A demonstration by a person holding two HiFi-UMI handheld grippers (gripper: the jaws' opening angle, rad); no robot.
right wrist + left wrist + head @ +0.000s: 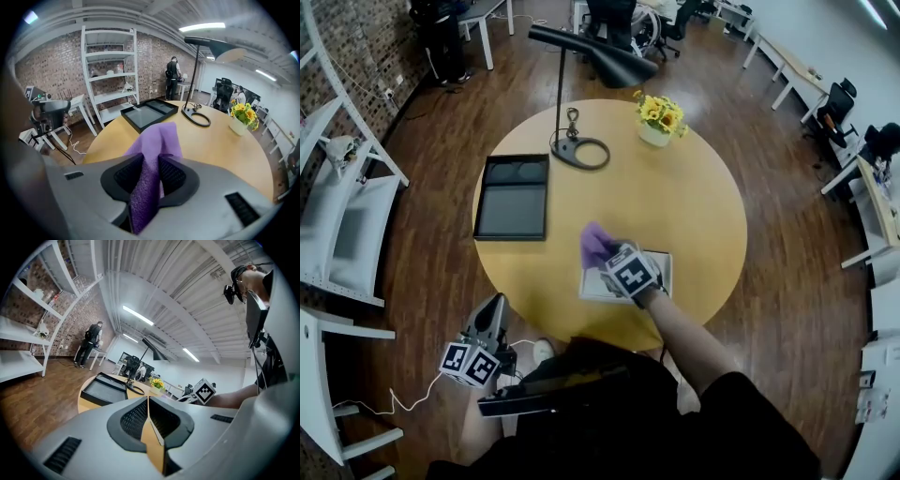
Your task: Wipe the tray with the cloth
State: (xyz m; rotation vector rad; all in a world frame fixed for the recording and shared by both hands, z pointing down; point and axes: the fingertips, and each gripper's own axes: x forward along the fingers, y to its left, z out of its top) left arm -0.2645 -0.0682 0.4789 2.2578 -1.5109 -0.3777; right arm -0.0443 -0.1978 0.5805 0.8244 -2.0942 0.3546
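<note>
From the head view, your right gripper (607, 255) is over the near part of the round wooden table (703, 206), with the purple cloth (596, 242) bunched up at its tip, above a pale flat rectangle (662, 266) that lies on the tabletop. The black tray (512, 198) sits flat on the left part of the table, well apart from the cloth, and it has a narrow compartment at its far end and a wide one nearer you. A black lamp (580, 150) stands just beyond the tray, and a pot of yellow flowers (660, 120) is at the far edge. Your left gripper (492, 314) hangs off the table's near-left edge, over the wooden floor (441, 169). In the left gripper view, your jaws are pressed flat together with nothing between them. They point level across the table, with the tray ahead to the left. In the right gripper view, your jaws are clamped on the cloth. A fold of it runs down between the pads and the rest stands up in front of them. The tray lies ahead beyond the cloth, and a white shelf unit (110, 70) stands against the brick wall behind.
</note>
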